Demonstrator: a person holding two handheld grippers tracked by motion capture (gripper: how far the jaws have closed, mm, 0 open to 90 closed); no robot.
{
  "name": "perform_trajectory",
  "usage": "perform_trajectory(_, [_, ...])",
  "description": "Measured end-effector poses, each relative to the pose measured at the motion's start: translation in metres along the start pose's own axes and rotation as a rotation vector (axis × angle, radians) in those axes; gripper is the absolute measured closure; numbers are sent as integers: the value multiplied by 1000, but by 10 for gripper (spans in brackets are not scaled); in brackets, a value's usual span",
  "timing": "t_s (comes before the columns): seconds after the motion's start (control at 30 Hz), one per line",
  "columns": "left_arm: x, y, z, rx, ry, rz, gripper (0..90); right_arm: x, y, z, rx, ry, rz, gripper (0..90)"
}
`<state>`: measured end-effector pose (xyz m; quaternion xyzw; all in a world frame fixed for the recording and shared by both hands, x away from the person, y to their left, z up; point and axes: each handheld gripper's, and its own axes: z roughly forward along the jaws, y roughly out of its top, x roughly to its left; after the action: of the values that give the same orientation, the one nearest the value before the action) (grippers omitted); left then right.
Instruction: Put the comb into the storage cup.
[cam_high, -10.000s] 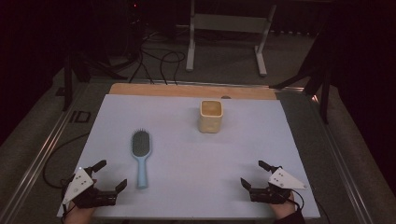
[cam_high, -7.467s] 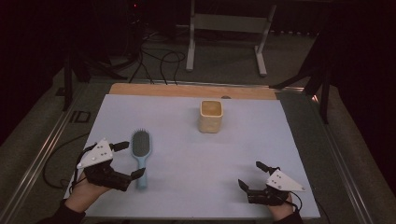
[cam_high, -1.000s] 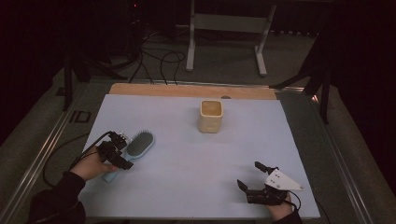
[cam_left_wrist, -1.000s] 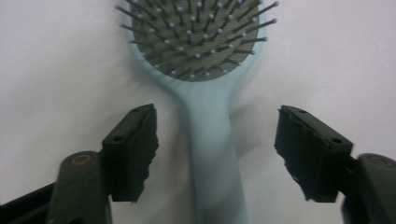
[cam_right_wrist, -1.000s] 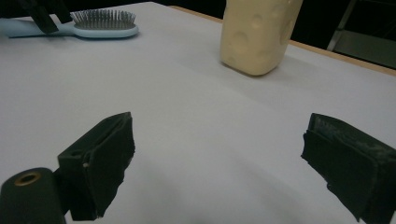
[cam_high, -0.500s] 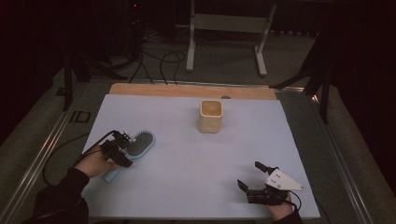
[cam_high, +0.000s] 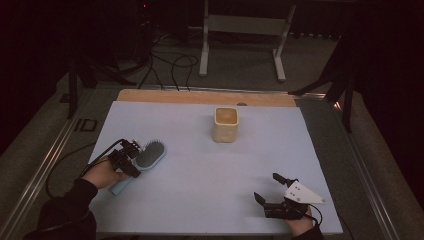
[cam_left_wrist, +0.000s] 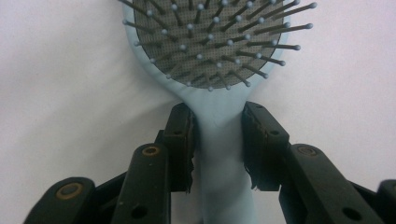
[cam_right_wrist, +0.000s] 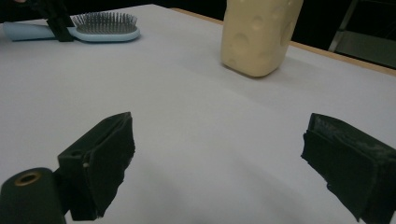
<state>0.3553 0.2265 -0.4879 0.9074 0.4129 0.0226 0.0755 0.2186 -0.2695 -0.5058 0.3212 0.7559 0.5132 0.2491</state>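
Two tools are at work on this bench, and so far just one of them has anything to do. From the high view, my left tool (cam_high: 131, 159) sits at the near left of the pale bench (cam_high: 200, 200), set across the neck of the light blue hairbrush (cam_high: 142, 162), which lies flat with its bristles up, its head pointing toward the middle and its handle running back under my left hand (cam_high: 102, 174). The cream cup (cam_high: 226, 125) stands upright well apart from it, toward the far middle, and my right tool (cam_high: 274, 194) rests at the near right, touching nothing. In the left gripper view, my jaws have just been closing and the brush handle is between them: both pads (cam_left_wrist: 180, 140) now press on the narrow part just below the bristled head (cam_left_wrist: 210, 42), so I judge the grasp made, though the brush lies on the bench, not lifted. In the right gripper view, my own two jaws stand wide apart with nothing but bare bench between them; the cup (cam_right_wrist: 259, 35) rises ahead to the right, and the hairbrush (cam_right_wrist: 93, 28) lies far off at the upper left with the other tool on its handle. As I read it, the reach and the clamp are done. What is left is the lift and the carry, most likely toward the cup, standing the brush in it if that is the aim; none of that has begun.
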Motion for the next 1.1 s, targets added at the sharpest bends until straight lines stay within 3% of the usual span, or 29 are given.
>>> perform_trajectory(0.17, [-3, 1, 0, 4, 16, 2, 698, 0, 0, 0, 3, 1, -5, 88])
perform_trajectory(0.47, [0, -1, -1, -16, -5, 9, 703, 0, 0, 0, 3, -2, -2, 88])
perform_trajectory(0.67, [0, -3, -11, -81, -33, -7, 703, -1, 0, 0, 3, -6, 0, 88])
perform_trajectory(0.8, [-2, -3, -22, -120, -46, 7, 703, 0, 0, 0, 1, -4, -2, 88])
perform_trajectory(1.03, [-4, -2, -38, -207, -48, -4, 704, 0, 0, 0, 2, -5, -1, 88])
perform_trajectory(1.1, [-5, -2, -39, -213, -50, 4, 704, 0, 0, 0, 1, -5, 2, 89])
